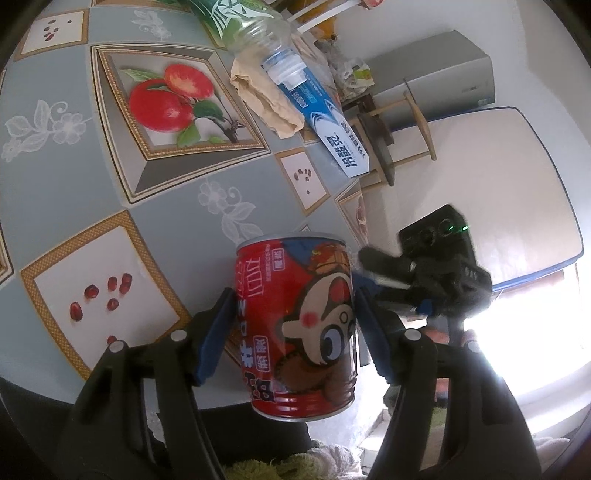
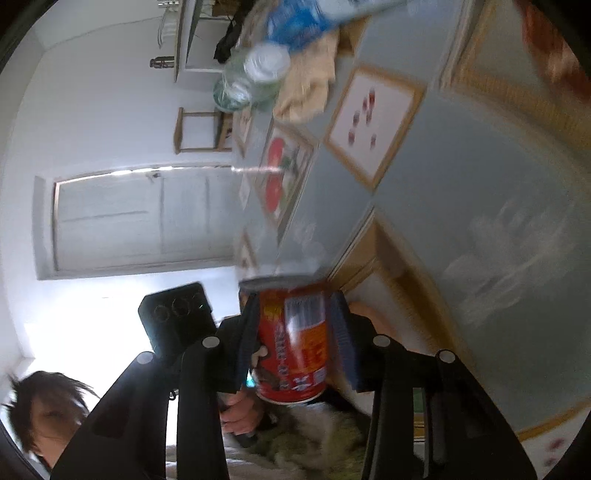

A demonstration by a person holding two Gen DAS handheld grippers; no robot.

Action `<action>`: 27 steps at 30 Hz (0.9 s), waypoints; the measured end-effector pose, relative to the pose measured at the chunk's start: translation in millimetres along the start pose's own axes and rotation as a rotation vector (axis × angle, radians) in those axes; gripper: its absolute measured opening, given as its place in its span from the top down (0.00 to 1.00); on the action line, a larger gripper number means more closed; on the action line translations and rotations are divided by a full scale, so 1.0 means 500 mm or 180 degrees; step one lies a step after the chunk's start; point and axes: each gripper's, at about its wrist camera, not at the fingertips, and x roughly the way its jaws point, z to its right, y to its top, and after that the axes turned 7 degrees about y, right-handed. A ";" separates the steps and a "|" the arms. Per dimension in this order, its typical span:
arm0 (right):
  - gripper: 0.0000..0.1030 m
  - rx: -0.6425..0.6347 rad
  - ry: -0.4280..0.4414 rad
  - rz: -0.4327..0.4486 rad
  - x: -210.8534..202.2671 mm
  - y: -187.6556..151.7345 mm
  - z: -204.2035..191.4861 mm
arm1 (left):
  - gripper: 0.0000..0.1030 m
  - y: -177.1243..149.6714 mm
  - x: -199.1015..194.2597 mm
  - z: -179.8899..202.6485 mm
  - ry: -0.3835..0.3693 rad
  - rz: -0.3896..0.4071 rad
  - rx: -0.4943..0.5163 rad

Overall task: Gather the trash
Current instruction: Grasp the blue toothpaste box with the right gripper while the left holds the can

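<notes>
Glossy printed metal can [image 1: 295, 328]; clear, shiny plastic bottle [image 1: 258, 33]; smooth glossy oilcloth on the desk [image 1: 74, 192]; crumpled matt brown paper [image 1: 266, 99]; glossy cardboard toothpaste box [image 1: 328, 125].

The right gripper [image 2: 293, 343] has its jaws closed on a red can [image 2: 295, 339], held off the worktop [image 2: 461, 192]. Farther along the worktop lie a clear bottle [image 2: 255, 77], a tan cloth [image 2: 306, 92] and a blue pack [image 2: 299, 22]. A door [image 2: 140, 218] shows behind.
</notes>
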 end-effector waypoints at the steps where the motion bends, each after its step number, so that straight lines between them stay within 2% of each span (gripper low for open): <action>1: 0.61 -0.0162 -0.0188 0.0084 -0.017 0.012 -0.019 | 0.40 -0.001 -0.001 -0.001 -0.0004 0.0009 0.0000; 4: 0.59 -0.0686 -0.0800 0.0321 -0.052 0.052 -0.079 | 0.40 -0.003 -0.005 -0.002 0.0004 0.0039 0.0009; 5: 0.55 -0.0858 -0.1019 0.0395 -0.057 0.062 -0.095 | 0.40 -0.005 -0.008 -0.003 0.0007 0.0054 0.0002; 6: 0.49 -0.1209 -0.1477 0.0540 -0.061 0.079 -0.126 | 0.40 -0.005 -0.010 -0.004 0.0012 0.0073 -0.0004; 8: 0.41 -0.1664 -0.2071 0.0694 -0.054 0.099 -0.159 | 0.40 -0.008 -0.016 -0.006 0.0023 0.0119 -0.0019; 9: 0.36 -0.2041 -0.2534 0.0768 -0.038 0.113 -0.180 | 0.40 -0.009 -0.018 -0.008 0.0021 0.0128 -0.0028; 11: 0.26 -0.2493 -0.2946 0.0715 -0.011 0.136 -0.191 | 0.40 -0.011 -0.023 -0.013 0.0003 0.0148 -0.0054; 13: 0.23 -0.2949 -0.3318 0.0454 0.037 0.164 -0.192 | 0.40 -0.012 -0.025 -0.014 -0.0010 0.0155 -0.0064; 16: 0.23 -0.3156 -0.3521 0.0090 0.082 0.206 -0.171 | 0.40 -0.013 -0.028 -0.015 -0.0012 0.0155 -0.0048; 20: 0.23 -0.2923 -0.3434 -0.0080 0.093 0.281 -0.150 | 0.40 -0.015 -0.024 -0.014 -0.0037 0.0131 -0.0040; 23: 0.23 -0.2737 -0.3313 -0.0172 0.094 0.304 -0.131 | 0.40 -0.014 -0.022 -0.014 -0.0050 0.0129 -0.0041; 25: 0.37 -0.2621 -0.3244 -0.0192 0.093 0.305 -0.125 | 0.40 -0.013 -0.022 -0.015 -0.0059 0.0125 -0.0043; 27: 0.43 -0.2593 -0.3230 -0.0102 0.085 0.291 -0.129 | 0.40 -0.011 -0.021 -0.015 -0.0066 0.0125 -0.0047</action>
